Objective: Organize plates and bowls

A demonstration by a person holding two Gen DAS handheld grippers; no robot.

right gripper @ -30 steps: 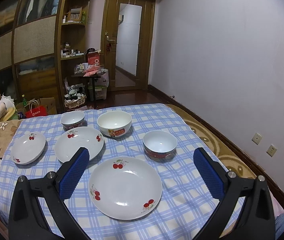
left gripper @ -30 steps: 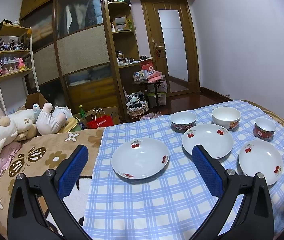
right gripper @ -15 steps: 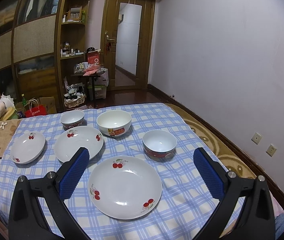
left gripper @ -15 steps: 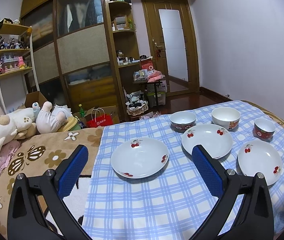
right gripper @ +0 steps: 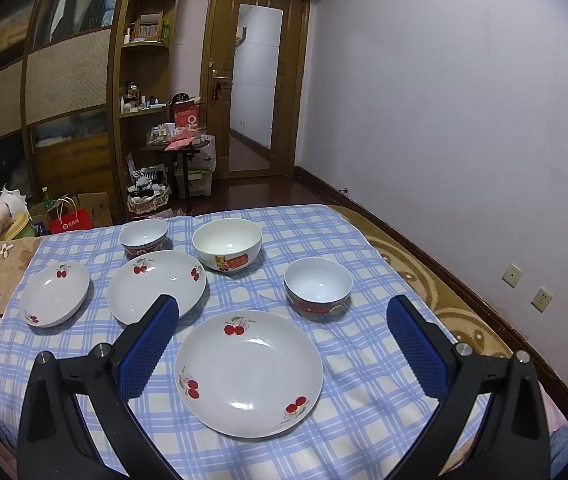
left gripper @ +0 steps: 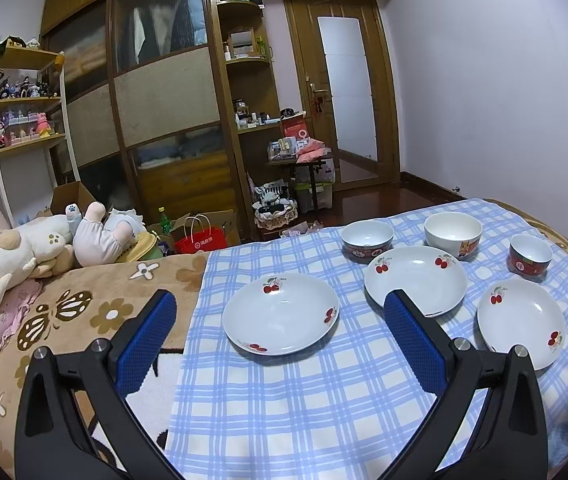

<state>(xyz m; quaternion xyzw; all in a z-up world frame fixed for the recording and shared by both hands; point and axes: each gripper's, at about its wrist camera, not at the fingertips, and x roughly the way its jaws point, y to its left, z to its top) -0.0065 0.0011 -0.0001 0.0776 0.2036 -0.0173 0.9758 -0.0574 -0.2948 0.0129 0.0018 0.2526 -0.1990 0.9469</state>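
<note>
Three white cherry-print plates and three bowls lie on a blue checked cloth (left gripper: 304,400). In the left wrist view: left plate (left gripper: 280,313), middle plate (left gripper: 416,280), right plate (left gripper: 521,322), a dark-rimmed bowl (left gripper: 367,240), a white bowl (left gripper: 453,234), a red bowl (left gripper: 530,254). My left gripper (left gripper: 280,312) is open and empty above the left plate. In the right wrist view, my right gripper (right gripper: 284,316) is open and empty above the near plate (right gripper: 249,372), with the red bowl (right gripper: 318,286), white bowl (right gripper: 227,242), dark-rimmed bowl (right gripper: 144,236), middle plate (right gripper: 156,286) and far-left plate (right gripper: 54,294) beyond.
The cloth covers a bed with a brown flowered blanket (left gripper: 84,308). Plush toys (left gripper: 24,252) lie at the left. A wardrobe (left gripper: 164,100), shelves, a red bag (left gripper: 200,240) and a door (left gripper: 348,92) stand beyond. The bed's right edge (right gripper: 436,280) runs near the wall.
Both views have shifted very slightly; the dishes sit a touch lower and closer in the frames. Both grippers stay open and empty.
</note>
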